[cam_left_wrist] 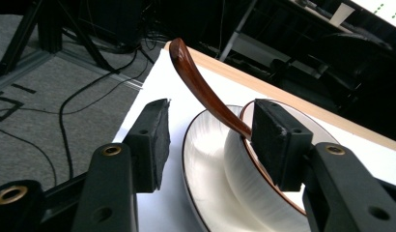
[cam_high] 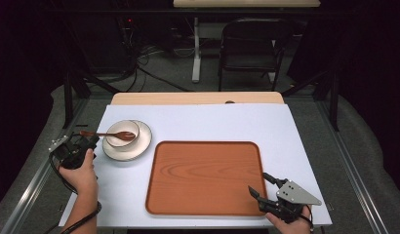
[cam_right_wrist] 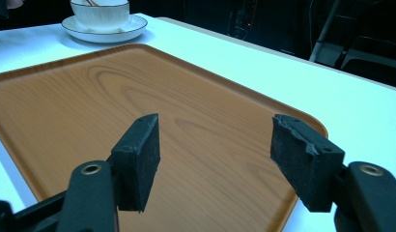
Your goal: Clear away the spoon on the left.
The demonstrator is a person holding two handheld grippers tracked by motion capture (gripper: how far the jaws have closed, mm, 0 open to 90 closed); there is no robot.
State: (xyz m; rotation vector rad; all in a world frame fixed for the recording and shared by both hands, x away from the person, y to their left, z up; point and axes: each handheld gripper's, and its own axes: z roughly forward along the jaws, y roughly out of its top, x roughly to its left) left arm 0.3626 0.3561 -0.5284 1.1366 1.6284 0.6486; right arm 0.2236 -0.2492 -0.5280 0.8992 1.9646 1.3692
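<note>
Both grippers are gaping: the left gripper (cam_high: 89, 143) is straddling the dark brown wooden spoon (cam_high: 112, 135) in the white bowl (cam_high: 122, 133) on its saucer (cam_high: 142, 141) at far left; the right gripper (cam_high: 261, 185) is hovering over the orange wooden tray (cam_high: 203, 178). White table covering (cam_high: 212, 122), grey carpet beyond.

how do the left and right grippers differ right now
The left gripper reaches toward the spoon handle by the bowl; the right gripper hovers over the tray corner with nothing near its fingers. The spoon handle rises between the left fingers, ungripped; the right fingers frame bare tray. Both are open.
</note>
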